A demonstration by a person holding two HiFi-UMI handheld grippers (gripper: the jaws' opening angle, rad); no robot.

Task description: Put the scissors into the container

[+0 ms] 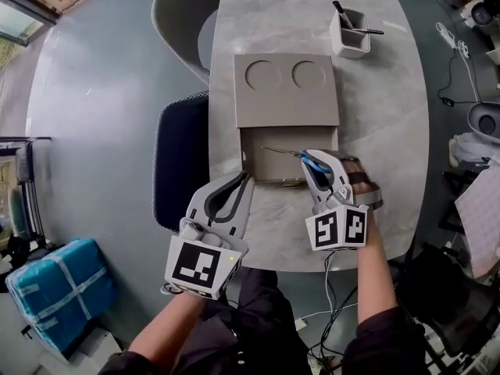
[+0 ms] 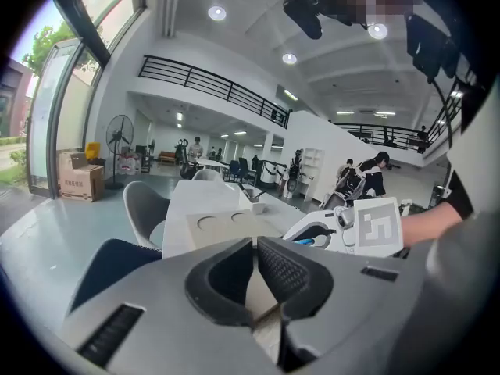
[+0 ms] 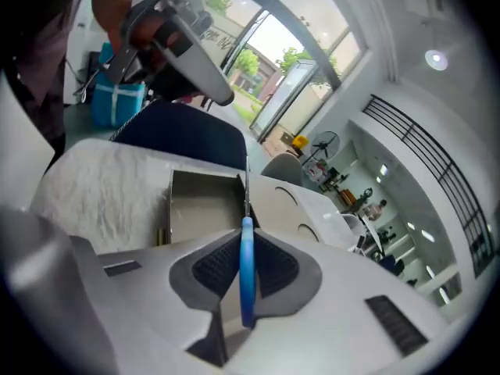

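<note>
The scissors (image 1: 301,157) have blue handles and thin metal blades. My right gripper (image 1: 311,161) is shut on the handles, and the blades point left over the open drawer (image 1: 251,143) of the beige container. In the right gripper view the blue handle (image 3: 247,268) stands edge-on between the pads, with the blade (image 3: 246,198) reaching toward the drawer (image 3: 199,201). My left gripper (image 1: 247,180) hovers at the drawer's front left corner, shut and holding nothing. In the left gripper view its jaws (image 2: 255,242) touch, and the right gripper (image 2: 355,229) shows beyond them.
The container's lid (image 1: 287,90), with two round recesses, lies behind the drawer. A white pen holder (image 1: 349,34) stands at the back right of the marble table (image 1: 383,116). A dark chair (image 1: 180,170) is pushed against the table's left edge.
</note>
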